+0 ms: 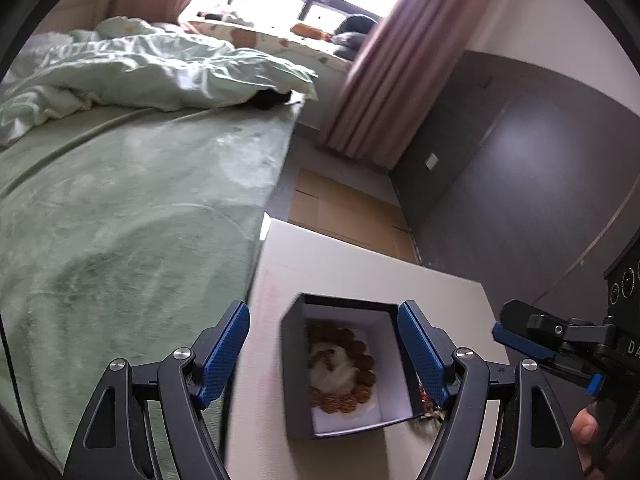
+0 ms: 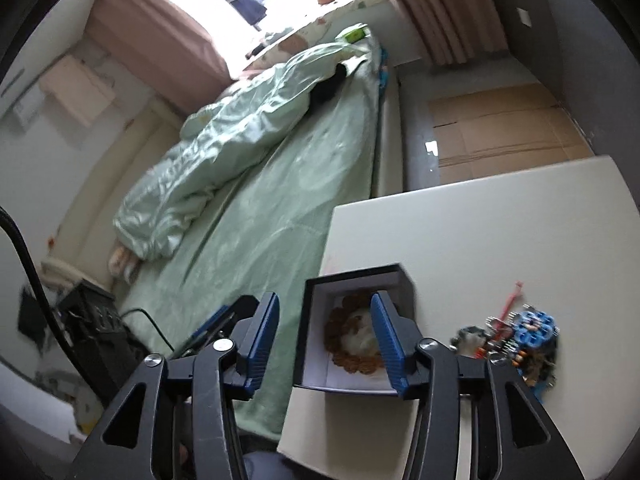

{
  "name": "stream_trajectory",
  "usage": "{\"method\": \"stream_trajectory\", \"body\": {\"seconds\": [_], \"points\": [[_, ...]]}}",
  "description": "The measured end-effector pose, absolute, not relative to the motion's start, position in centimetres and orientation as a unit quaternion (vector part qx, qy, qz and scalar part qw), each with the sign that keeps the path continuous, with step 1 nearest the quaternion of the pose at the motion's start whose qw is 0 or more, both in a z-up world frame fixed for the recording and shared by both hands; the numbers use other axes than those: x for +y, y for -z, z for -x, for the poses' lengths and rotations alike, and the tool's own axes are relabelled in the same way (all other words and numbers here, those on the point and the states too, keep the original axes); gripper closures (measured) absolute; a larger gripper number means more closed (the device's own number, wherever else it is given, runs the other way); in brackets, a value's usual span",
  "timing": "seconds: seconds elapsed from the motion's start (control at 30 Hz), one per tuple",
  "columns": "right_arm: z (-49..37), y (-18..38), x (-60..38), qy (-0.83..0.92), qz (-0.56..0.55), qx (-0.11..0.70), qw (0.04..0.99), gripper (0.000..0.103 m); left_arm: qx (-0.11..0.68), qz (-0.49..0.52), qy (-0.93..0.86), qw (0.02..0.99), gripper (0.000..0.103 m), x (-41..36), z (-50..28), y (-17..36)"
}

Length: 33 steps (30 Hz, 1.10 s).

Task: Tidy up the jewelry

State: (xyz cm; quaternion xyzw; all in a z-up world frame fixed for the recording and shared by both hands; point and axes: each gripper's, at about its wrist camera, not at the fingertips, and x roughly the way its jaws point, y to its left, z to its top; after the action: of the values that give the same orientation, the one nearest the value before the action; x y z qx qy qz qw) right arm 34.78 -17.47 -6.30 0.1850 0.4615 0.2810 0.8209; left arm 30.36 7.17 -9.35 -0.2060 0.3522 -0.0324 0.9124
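A dark jewelry box with a white lining stands open on the white table. In it lies a brown bead bracelet around something white and fluffy. My left gripper is open and straddles the box; its left pad stands clear of the box wall. My right gripper is also open, with its right finger over the box and the bracelet. Nothing is pinched between its pads. A heap of loose jewelry, blue, red and metal, lies on the table to the right of the box.
A bed with a green blanket and a rumpled quilt runs along the table's left edge. Flattened cardboard lies on the floor beyond the table. A dark cabinet wall rises at the right. A person's thumb shows at the lower right.
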Motion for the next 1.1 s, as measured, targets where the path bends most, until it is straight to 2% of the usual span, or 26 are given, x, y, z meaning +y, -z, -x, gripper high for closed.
{"method": "stream_trajectory", "body": {"seconds": [0.63,0.73,0.8,0.97,1.1], "points": [[-32.5,10.3,-30.3,-0.139,-0.271,0.494,0.814,0.049,0.390,0.089,0.163,0.902,0.026,-4.6,-30.7,9.8],[-32.2,10.8,-31.7,-0.126,-0.288,0.494,0.811,0.049,0.398,0.071,0.181,0.897,0.033,-6.1,-30.6,10.1],[-31.9,11.2,-32.6,-0.119,-0.299,0.495,0.807,0.049,0.405,0.061,0.187,0.893,0.043,-6.8,-30.6,10.4],[-31.2,11.7,-34.0,-0.109,-0.318,0.490,0.804,0.049,0.434,0.027,0.205,0.877,0.058,-8.9,-30.5,11.7],[-30.8,12.1,-34.7,-0.108,-0.327,0.489,0.802,0.049,0.446,0.002,0.218,0.868,0.063,-10.4,-30.2,12.5]]}}
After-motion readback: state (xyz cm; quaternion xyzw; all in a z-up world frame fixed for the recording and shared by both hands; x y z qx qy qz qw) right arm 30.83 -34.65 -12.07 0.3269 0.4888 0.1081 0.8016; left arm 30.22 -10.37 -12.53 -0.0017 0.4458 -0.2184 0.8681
